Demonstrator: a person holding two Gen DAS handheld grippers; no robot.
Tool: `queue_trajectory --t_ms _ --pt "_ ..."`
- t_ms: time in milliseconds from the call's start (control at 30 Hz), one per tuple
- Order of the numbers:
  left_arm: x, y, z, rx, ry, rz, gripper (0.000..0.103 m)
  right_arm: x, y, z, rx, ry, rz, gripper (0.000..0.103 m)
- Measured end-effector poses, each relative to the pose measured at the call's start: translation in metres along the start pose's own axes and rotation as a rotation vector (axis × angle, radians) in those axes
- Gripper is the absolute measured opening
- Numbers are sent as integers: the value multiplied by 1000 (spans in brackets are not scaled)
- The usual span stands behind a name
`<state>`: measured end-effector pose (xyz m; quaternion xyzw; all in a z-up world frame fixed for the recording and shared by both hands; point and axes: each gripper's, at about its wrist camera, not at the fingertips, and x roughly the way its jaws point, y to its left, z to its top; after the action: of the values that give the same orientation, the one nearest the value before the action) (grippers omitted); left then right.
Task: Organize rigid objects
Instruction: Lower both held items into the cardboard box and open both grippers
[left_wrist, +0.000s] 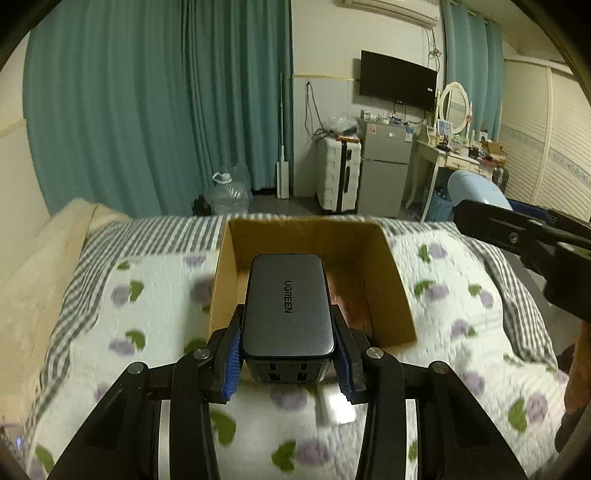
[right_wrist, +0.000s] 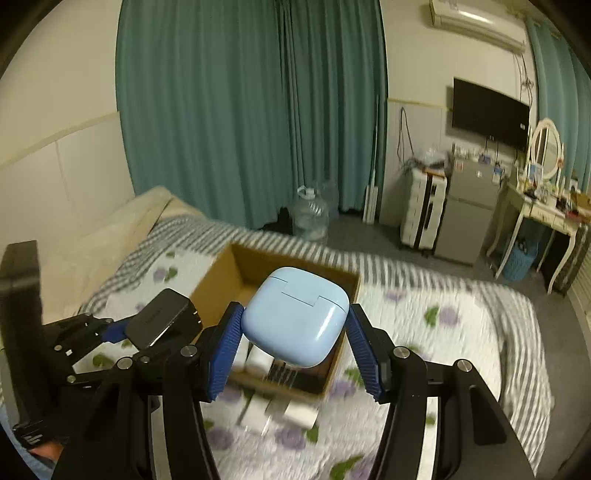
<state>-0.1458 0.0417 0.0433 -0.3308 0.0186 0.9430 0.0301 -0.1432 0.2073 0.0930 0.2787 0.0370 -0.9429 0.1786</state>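
left gripper (left_wrist: 288, 354): fingers clamped on the dark UGREEN charger (left_wrist: 286, 306) by its long sides, socket face toward the camera — held flat, probably so it drops into the box without tipping.
charger position: above the near edge of the cardboard box (left_wrist: 395, 266), front half already over the opening.
right gripper (right_wrist: 295, 339): fingers pinching the light-blue earbuds case (right_wrist: 297, 317) at its two sides, lid seam up; contact on the right pad looked thin, so I judged the hold light.
case position: hovering over the box's near wall in the right wrist view, not yet inside.
box: sat on the floral quilt (left_wrist: 110, 332) of the bed, open top; something white and something dark lay inside near its front corner — too blurred to name.
loose items: white boxy pieces (right_wrist: 277, 413) on the quilt just in front of the box.
obstruction: both grippers converged on the same opening — the left one with the charger showed just left of the case, so collision was the risk.
backdrop beyond the box: teal curtains (left_wrist: 147, 110), water jug (left_wrist: 227, 195), suitcase (left_wrist: 338, 173).
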Motion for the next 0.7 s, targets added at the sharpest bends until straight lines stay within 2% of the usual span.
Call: queue_trajectory --t_ms 133,233,467,633,700 --pt "34 1 20 4 10 1 42 24 -9 22 -2 -15 -2 57" --pt "60 0 24 7 31 8 42 51 -16 24 6 3 -3 57" --pt "129 -4 20 31 102 -1 42 119 -33 10 53 57 11 57" --pt "154 -7 21 11 130 -9 45 144 -45 0 87 71 18 57" --pt "155 -5 21 -6 110 3 47 148 -48 -3 93 74 17 57"
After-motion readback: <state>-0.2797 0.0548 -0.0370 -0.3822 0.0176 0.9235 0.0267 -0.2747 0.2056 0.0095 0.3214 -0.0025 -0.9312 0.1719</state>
